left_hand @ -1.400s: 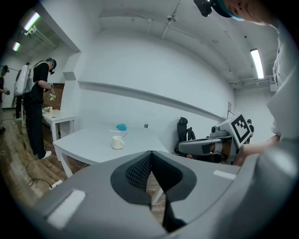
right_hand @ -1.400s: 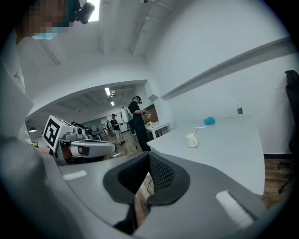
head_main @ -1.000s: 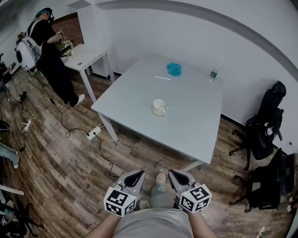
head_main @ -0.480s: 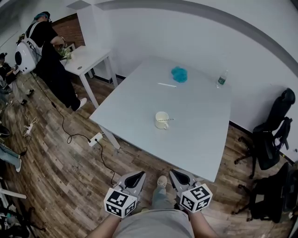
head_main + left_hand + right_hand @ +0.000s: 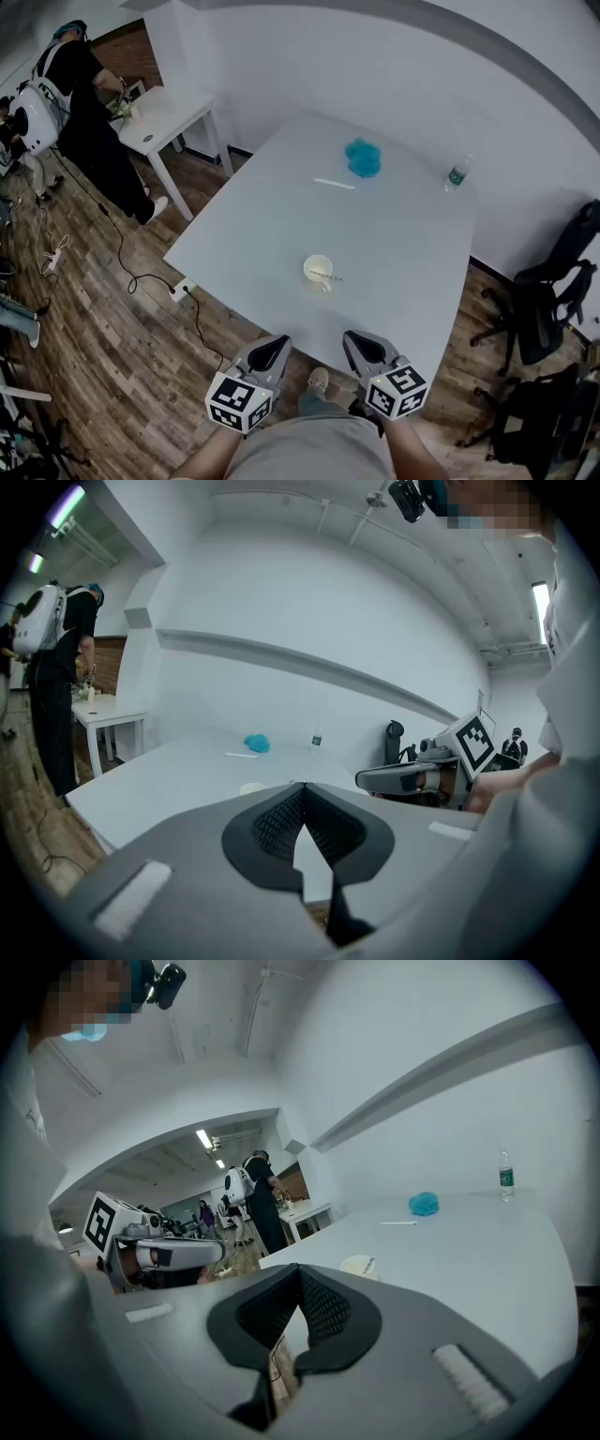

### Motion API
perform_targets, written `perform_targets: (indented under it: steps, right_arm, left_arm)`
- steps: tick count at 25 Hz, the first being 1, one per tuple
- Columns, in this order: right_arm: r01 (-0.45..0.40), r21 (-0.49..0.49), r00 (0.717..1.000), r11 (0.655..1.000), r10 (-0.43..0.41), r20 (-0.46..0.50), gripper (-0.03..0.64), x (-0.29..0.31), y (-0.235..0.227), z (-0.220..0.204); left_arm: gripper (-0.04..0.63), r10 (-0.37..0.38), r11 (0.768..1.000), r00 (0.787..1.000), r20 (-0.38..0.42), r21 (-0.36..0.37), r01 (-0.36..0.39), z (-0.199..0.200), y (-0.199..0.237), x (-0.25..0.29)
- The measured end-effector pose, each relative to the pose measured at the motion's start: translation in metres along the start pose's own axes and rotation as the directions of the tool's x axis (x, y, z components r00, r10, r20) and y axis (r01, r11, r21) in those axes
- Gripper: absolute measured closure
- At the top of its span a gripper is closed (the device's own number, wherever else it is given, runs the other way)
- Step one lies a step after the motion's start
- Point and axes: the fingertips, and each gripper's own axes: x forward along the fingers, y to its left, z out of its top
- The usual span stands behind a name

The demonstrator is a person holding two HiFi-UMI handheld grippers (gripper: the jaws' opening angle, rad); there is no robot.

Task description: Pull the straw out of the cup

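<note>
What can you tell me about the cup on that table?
The cup is small, round and cream-white. It stands upright and open-topped on the pale grey table, toward the table's near edge. A thin straw sticks out over its rim to the right. Nothing else touches it.

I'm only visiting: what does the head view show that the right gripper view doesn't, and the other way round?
Only the head view shows the black chairs by the wall and the person's shoe on the floor. Only the right gripper view shows the ceiling lights and more people in a far room. Both show the white table, the cup with its straw, the blue lump and the bottle.
</note>
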Motion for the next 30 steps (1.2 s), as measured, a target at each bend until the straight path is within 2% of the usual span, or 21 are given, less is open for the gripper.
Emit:
perform_targets:
  steps: [7,16,21,30]
  right_arm:
    - [-0.009,0.008,1.000,1.000,0.009,-0.005,0.611,0.026,-0.047,0.024]
    - [-0.029,0.039,0.999,0.999,0.030,-0.021,0.611,0.046,-0.058,0.025]
    - [-0.009,0.050,0.999,0.999,0.011,-0.039,0.610,0.056,-0.058,0.023]
    - [0.056,0.086,0.997,0.995,-0.051,-0.066,0.609,0.079,-0.062,0.018]
  left_arm:
    - [0.575,0.039,0.999,0.999,0.004,-0.004,-0.039,0.021,0.019,0.041]
    - [0.575,0.050,0.999,0.999,-0.018,-0.011,-0.050,0.028,0.029,0.060]
    - [0.575,0.030,0.999,0.999,-0.028,-0.017,-0.031,0.028,0.040,0.066]
    - [0.575,-0.054,0.999,0.997,-0.063,0.002,0.054,0.033,0.064,0.080]
